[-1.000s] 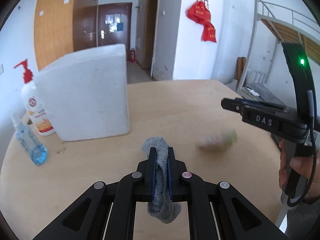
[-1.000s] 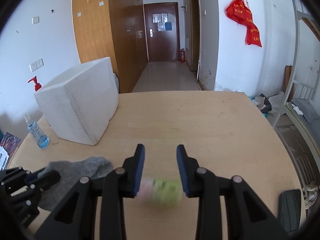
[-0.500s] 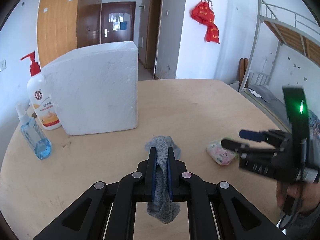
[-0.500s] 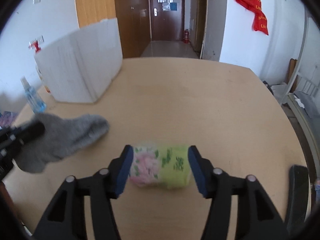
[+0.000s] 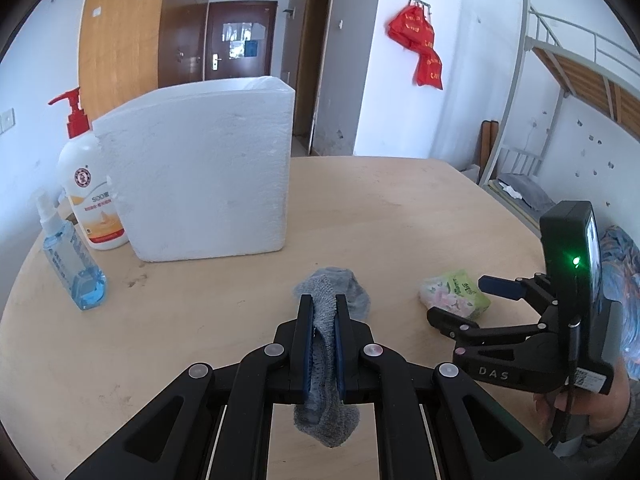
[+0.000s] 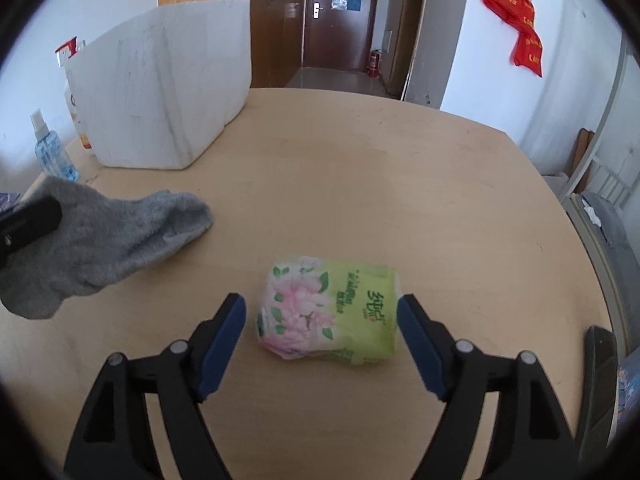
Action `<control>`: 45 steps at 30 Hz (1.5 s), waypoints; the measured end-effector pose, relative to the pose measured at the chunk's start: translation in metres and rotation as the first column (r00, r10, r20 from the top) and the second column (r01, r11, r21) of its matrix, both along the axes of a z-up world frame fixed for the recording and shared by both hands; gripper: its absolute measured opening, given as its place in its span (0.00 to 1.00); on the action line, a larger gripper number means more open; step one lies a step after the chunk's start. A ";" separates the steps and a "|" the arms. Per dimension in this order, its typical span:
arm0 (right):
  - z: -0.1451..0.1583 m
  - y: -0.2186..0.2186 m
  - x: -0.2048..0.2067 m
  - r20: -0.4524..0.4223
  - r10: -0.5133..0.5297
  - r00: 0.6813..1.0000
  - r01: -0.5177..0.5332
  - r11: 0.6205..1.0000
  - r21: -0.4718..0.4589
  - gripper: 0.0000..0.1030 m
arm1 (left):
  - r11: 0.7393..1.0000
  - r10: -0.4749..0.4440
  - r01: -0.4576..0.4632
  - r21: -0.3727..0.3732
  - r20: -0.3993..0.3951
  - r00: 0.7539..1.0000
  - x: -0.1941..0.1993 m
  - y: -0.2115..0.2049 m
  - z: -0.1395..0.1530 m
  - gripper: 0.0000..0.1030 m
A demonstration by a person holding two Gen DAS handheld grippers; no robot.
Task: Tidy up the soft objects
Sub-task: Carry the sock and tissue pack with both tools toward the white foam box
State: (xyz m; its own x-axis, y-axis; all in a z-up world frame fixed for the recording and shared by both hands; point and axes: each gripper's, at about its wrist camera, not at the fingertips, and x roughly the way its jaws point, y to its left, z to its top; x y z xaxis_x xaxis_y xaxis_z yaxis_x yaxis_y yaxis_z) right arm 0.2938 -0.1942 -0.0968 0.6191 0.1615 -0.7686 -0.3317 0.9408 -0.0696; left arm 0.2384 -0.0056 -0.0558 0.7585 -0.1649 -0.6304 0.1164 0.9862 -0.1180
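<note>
Grey knitted sock pinched in your left fingers, green flowered tissue pack lies loose between your just-spread right fingers, both unsorted.

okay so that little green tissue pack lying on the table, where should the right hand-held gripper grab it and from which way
Grip the tissue pack across its two short ends, coming down from above and the near side. It lies flat on the table with its long axis across the right hand-held gripper, whose jaws have just been opening and now stand wide, one pad off each end, touching neither. Close gently; the soft wrapper will crumple.
</note>
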 end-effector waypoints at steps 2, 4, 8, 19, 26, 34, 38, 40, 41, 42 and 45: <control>-0.003 -0.001 0.001 -0.012 -0.006 1.000 0.005 1.000 -0.015 0.79 | 1.000 -0.002 0.002 -0.001 -0.001 1.000 0.000 0.000 -0.001 0.09; -0.005 -0.004 0.003 -0.025 -0.014 1.000 0.014 1.000 -0.004 0.79 | 1.000 -0.005 0.005 -0.002 -0.001 1.000 -0.001 -0.001 -0.002 0.09; -0.004 -0.011 0.006 -0.031 -0.036 0.999 0.037 0.999 0.012 0.79 | 1.000 -0.006 0.006 -0.003 0.001 1.000 -0.002 -0.002 -0.002 0.09; 0.008 -0.022 -0.001 -0.002 -0.052 0.999 0.052 0.994 0.096 0.55 | 1.000 0.003 -0.003 -0.027 0.011 1.000 -0.011 0.001 0.003 0.09; 0.029 -0.028 -0.019 0.072 -0.057 0.996 0.048 0.991 0.124 0.55 | 1.000 0.002 -0.001 -0.027 0.049 0.999 -0.024 -0.001 0.014 0.09; 0.049 -0.034 -0.035 0.115 -0.064 0.991 0.045 0.987 0.157 0.55 | 1.000 -0.005 0.008 -0.024 0.094 0.996 -0.038 -0.004 0.029 0.09; 0.056 -0.033 -0.043 0.136 -0.060 0.989 0.036 0.985 0.171 0.55 | 1.000 -0.008 0.010 -0.018 0.131 0.991 -0.050 -0.005 0.042 0.09; 0.060 -0.032 -0.047 0.147 -0.056 0.988 0.029 0.984 0.177 0.55 | 1.000 0.001 0.002 -0.014 0.153 0.988 -0.057 -0.005 0.049 0.09; 0.063 -0.032 -0.050 0.156 -0.054 0.986 0.025 0.983 0.181 0.55 | 1.000 0.004 -0.002 -0.012 0.162 0.987 -0.060 -0.005 0.051 0.09; 0.067 -0.031 -0.054 0.167 -0.050 0.985 0.018 0.982 0.186 0.55 | 1.000 0.005 -0.004 -0.008 0.174 0.985 -0.065 -0.005 0.054 0.09; 0.076 -0.028 -0.064 0.189 -0.037 0.981 -0.001 0.981 0.195 0.55 | 1.000 0.018 -0.018 -0.002 0.196 0.980 -0.076 -0.005 0.062 0.09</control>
